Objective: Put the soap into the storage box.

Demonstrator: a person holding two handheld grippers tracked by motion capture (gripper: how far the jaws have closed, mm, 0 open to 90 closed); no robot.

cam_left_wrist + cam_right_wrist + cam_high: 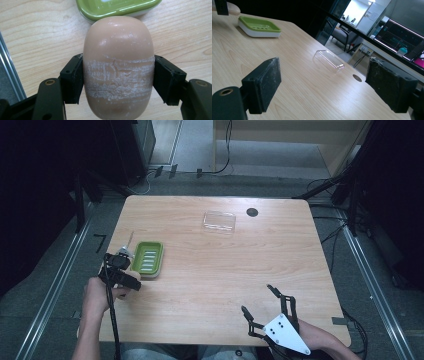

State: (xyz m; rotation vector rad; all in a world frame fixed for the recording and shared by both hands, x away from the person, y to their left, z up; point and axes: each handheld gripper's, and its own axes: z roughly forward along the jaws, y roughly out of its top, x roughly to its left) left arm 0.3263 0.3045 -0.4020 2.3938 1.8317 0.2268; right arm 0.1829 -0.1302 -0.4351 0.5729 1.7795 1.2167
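Note:
A tan oval bar of soap [118, 65] sits clamped between the two black jaws of my left gripper [117, 77], held just above the table. Right beyond it lies the green soap dish [115, 7] on its white base. From above, my left gripper [121, 270] is at the table's left edge beside the green dish [147, 258], and the soap [134, 263] peeks out against the dish's near corner. My right gripper [260, 301] stands open over the near right part of the table, nothing between its jaws. A clear plastic lid [219, 221] lies at the far middle, also seen as the clear lid [328, 60].
A small dark round hole [252, 212] is in the tabletop behind the lid. The wooden table [225, 270] has bare wood between the dish and my right gripper. Metal floor rails [55, 285] run along both sides of the table.

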